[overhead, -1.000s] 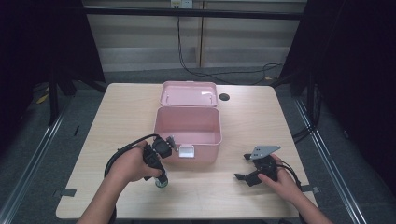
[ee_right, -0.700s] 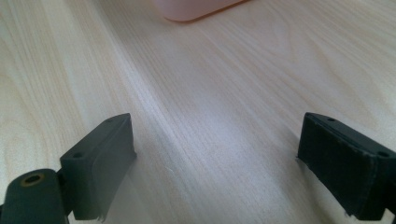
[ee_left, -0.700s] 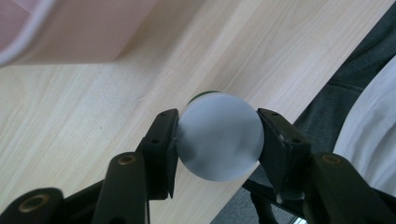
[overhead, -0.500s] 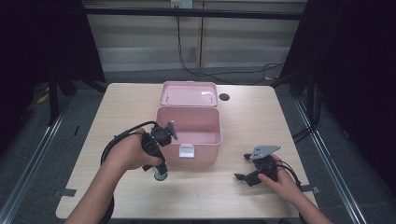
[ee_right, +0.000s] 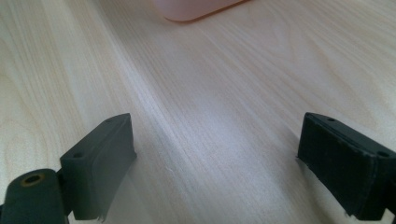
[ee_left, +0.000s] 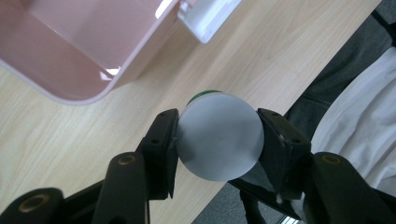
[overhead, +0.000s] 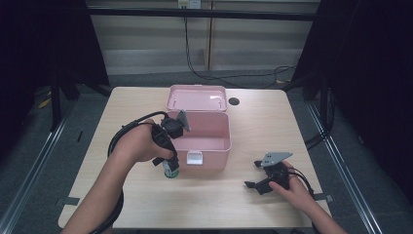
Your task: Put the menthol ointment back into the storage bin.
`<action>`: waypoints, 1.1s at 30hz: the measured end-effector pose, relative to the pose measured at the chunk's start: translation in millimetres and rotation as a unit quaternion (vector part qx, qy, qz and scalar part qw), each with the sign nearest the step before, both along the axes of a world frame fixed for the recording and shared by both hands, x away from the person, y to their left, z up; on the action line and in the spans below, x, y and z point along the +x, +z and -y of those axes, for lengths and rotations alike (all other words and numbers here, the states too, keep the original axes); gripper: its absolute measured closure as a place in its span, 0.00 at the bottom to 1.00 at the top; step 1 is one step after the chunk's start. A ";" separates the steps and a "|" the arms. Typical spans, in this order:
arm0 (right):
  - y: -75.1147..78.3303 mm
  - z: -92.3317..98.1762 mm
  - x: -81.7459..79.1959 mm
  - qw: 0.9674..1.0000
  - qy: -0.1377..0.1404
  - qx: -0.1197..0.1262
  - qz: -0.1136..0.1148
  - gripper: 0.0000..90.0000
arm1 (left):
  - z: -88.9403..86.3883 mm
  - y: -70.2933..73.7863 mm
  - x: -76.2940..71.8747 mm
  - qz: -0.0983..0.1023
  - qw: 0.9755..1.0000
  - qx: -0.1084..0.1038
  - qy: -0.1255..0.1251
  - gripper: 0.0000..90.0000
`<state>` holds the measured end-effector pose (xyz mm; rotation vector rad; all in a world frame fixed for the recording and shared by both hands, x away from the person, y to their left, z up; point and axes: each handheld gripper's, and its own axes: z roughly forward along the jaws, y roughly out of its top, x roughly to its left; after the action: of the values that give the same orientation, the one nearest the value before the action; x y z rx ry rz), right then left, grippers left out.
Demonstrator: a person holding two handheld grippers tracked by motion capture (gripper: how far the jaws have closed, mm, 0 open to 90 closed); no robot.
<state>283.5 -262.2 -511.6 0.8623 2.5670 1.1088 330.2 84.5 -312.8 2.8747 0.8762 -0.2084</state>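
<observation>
Can [ee_left: 219, 135], label hidden, between gripper jaws.

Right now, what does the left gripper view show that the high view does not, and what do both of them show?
The left gripper view alone shows the round white end of the can pressed between the two black pads, and a white sleeve at the right edge. The high view alone shows the whole table, the box's open lid, and the right gripper resting on the table with its jaws open. Both show the pink box, its white latch, the wooden tabletop and the can held by the left gripper.
</observation>
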 end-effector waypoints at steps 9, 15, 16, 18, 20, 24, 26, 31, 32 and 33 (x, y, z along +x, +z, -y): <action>0.0 0.1 0.1 1.000 0.000 0.000 0.001 0.11 | 6.2 12.3 11.1 0.002 1.000 -0.007 0.003 0.56; 0.0 0.0 0.0 1.000 0.000 0.000 0.000 0.11 | 11.8 22.1 18.6 0.003 1.000 -0.010 0.001 0.56; 0.0 0.0 0.0 1.000 0.000 0.000 0.000 0.11 | 14.2 25.8 21.8 0.004 1.000 -0.013 0.003 0.56; 0.0 0.0 0.0 1.000 0.000 -0.001 0.000 0.11 | 16.6 29.2 25.7 0.003 1.000 -0.014 0.005 0.56; 0.0 0.0 0.0 1.000 0.000 0.000 0.000 0.11 | 17.7 30.8 27.9 0.003 1.000 -0.016 0.007 0.56; 0.0 0.0 0.0 1.000 0.000 0.000 0.000 0.11 | 21.7 34.9 38.1 0.003 1.000 -0.017 0.012 0.56; 0.1 0.0 -0.3 1.000 -0.001 0.000 -0.002 0.11 | 23.1 36.0 43.1 0.008 1.000 -0.023 0.020 0.56; 0.1 0.2 -0.2 1.000 0.000 -0.001 -0.001 0.11 | 27.7 36.4 57.9 0.006 0.999 -0.023 0.040 0.56; 0.1 0.1 -0.1 1.000 0.001 -0.001 -0.001 0.11 | 29.1 35.6 59.7 0.007 0.999 -0.021 0.043 0.56; 0.1 0.2 -0.1 1.000 0.001 -0.001 -0.001 0.11 | 29.1 35.6 59.7 0.007 0.999 -0.021 0.043 0.56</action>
<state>283.4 -262.4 -511.4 0.8623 2.5705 1.1061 389.9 55.4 -277.2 2.7889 0.9793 -0.1956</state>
